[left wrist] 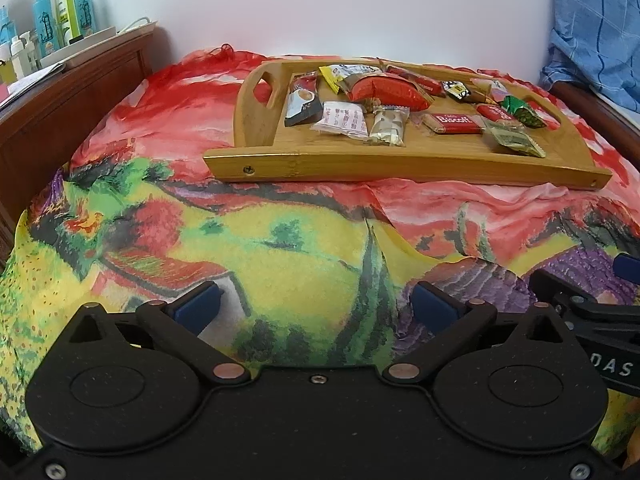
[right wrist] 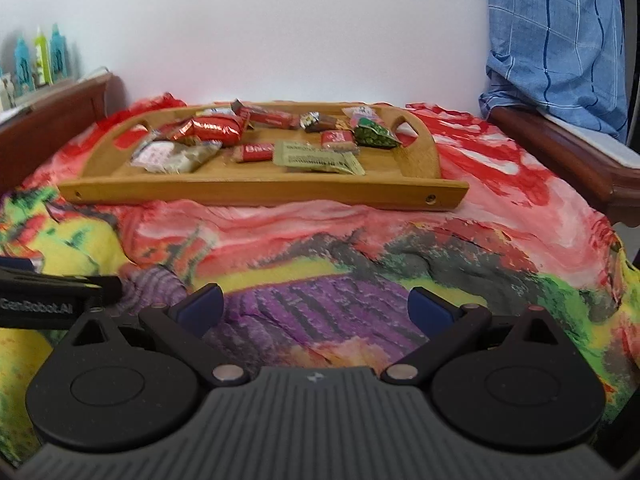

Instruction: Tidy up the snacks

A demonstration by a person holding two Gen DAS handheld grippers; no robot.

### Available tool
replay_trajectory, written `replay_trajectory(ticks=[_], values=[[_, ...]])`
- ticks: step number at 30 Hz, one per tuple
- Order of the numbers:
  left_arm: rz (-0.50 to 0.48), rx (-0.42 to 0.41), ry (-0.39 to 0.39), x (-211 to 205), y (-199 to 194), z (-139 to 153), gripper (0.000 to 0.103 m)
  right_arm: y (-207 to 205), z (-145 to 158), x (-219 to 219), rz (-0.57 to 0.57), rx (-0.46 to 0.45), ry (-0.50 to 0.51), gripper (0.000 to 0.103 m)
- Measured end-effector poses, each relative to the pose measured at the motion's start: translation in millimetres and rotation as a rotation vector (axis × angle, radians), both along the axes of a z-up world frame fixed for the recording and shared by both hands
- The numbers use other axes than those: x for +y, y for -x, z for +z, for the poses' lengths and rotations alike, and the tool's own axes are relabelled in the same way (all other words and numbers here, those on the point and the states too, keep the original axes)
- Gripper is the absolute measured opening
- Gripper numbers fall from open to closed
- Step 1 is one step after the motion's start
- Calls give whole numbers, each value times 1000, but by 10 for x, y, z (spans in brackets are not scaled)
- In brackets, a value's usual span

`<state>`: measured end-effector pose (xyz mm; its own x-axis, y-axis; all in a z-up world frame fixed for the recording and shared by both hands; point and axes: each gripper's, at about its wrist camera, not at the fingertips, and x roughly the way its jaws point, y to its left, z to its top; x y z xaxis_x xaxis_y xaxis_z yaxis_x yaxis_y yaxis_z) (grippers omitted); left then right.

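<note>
Snacks piled on wooden tray (left wrist: 256,168) at 12 o'clock, both grippers spread wide, holding nothing.

Red Biscoff pack (left wrist: 456,123) and crinkly red foil bag (left wrist: 384,92) lie inside the tray's low rim; 2 cut-out handles. Bare painted cloth (left wrist: 280,240) runs between tray and left gripper (left wrist: 316,306), right gripper (right wrist: 316,306). Wooden ledge (right wrist: 560,148) at 2 o'clock.

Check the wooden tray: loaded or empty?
Loaded. The wooden tray holds loose wrapped snacks, including a Biscoff packet and a green pouch; both grippers are open and away from it.
</note>
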<state>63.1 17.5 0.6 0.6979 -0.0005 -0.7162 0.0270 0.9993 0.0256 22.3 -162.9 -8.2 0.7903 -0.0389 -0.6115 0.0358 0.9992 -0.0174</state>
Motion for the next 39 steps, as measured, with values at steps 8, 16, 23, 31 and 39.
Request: replay_trajectory(ticks=[8,16,23,31,39], values=[[-6,-16,-2,4,-9,-30,103,2,-49,19,-7,-5,0,103],[-11,-35,12,27,26,-45,103,4,-65,26,-2,-8,7,103],[-11,-31,17,34,19,-45,103,7,-65,30,0,-9,11,103],[-14,-26,16,35,13,-45,103,7,-66,30,0,-9,12,103],[-16,-22,16,42,7,-48,103,7,-66,32,0,-9,13,103]])
